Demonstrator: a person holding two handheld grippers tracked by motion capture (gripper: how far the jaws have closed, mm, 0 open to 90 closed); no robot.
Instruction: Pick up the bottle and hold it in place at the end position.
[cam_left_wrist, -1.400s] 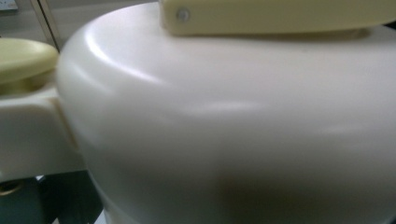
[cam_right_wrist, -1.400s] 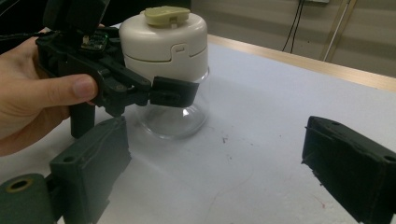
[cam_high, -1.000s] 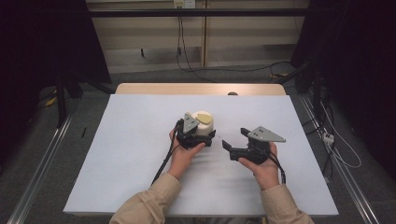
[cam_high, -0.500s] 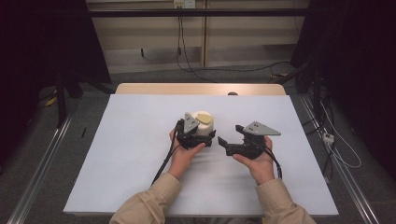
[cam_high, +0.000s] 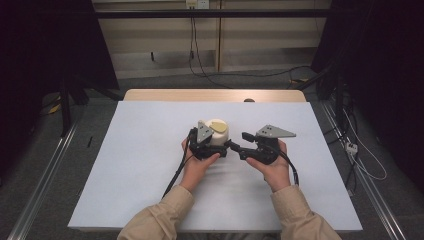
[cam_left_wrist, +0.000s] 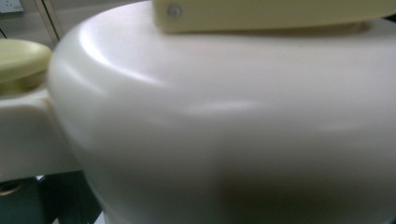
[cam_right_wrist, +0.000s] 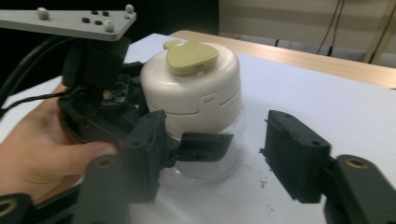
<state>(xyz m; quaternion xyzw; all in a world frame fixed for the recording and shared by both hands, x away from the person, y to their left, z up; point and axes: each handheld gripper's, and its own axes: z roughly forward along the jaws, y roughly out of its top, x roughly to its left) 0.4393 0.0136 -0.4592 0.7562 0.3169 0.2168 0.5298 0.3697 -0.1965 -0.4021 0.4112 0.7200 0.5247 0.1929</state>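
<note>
A small jar (cam_high: 218, 131) stands at the middle of the table, with a clear body, a white lid (cam_right_wrist: 191, 88) and a pale yellow flap (cam_right_wrist: 189, 57) on top. My left gripper (cam_high: 214, 146) is shut on the jar's clear lower part, and one of its fingers (cam_right_wrist: 205, 147) presses on the glass. In the left gripper view the white lid (cam_left_wrist: 224, 116) sits very close, with the yellow flap (cam_left_wrist: 280, 14) above it. My right gripper (cam_high: 240, 142) is open just right of the jar. Its jaws stand wide apart either side of the jar's base (cam_right_wrist: 217, 161), not touching it.
The white table cover (cam_high: 125, 165) spreads wide on both sides of the hands. A wooden strip (cam_high: 215, 95) runs along the far edge. Dark specks (cam_right_wrist: 261, 179) lie on the cover beside the jar. Cables (cam_high: 200, 60) trail on the floor behind.
My right gripper has moved left across the table, up to the jar. The left gripper and the jar have stayed still.
</note>
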